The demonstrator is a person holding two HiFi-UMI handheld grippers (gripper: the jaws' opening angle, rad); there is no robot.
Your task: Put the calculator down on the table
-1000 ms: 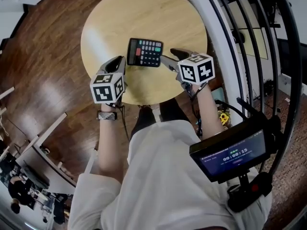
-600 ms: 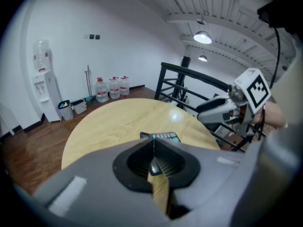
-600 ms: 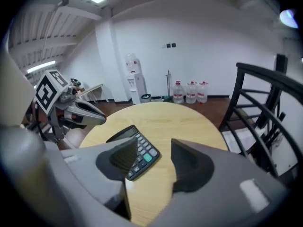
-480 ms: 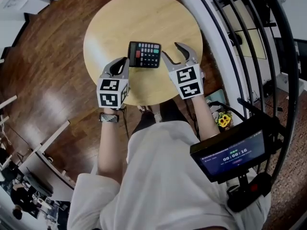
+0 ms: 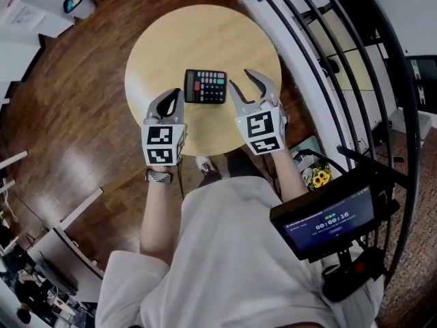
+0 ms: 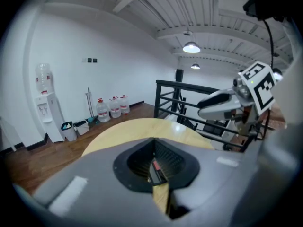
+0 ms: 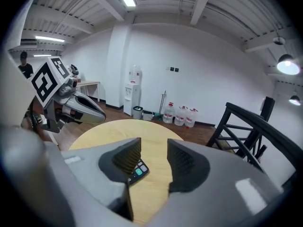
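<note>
The calculator (image 5: 205,86) lies flat and face up on the round table (image 5: 205,33). It sits between your two tools, a little ahead of both, and neither tool has hold of it, so I judge the put-down itself to be done. Your left gripper (image 5: 171,100) has just finished closing. Its jaws meet with nothing between them, and the calculator lies just off to the right of its tips, near but apart. It was probably kept on that side as a spare guard in case the calculator slid, and with nothing to steady it has no reason to stay open. Your right gripper (image 5: 249,86) is open fairly wide, though its jaws have just been closing a little. The gap between its pads is empty, with only bare tabletop showing through it. From that tool the calculator lies just to the left of its left jaw, close beside the tip and outside the gap, which suits a tool that has let go and drawn off sideways. Both tools hang low over the near edge of the table and point away from you across it. That keeps them clear of the keys, so an accidental nudge is the only risk I see. If you withdraw, lift the right one up and toward yourself, not across to its left.
</note>
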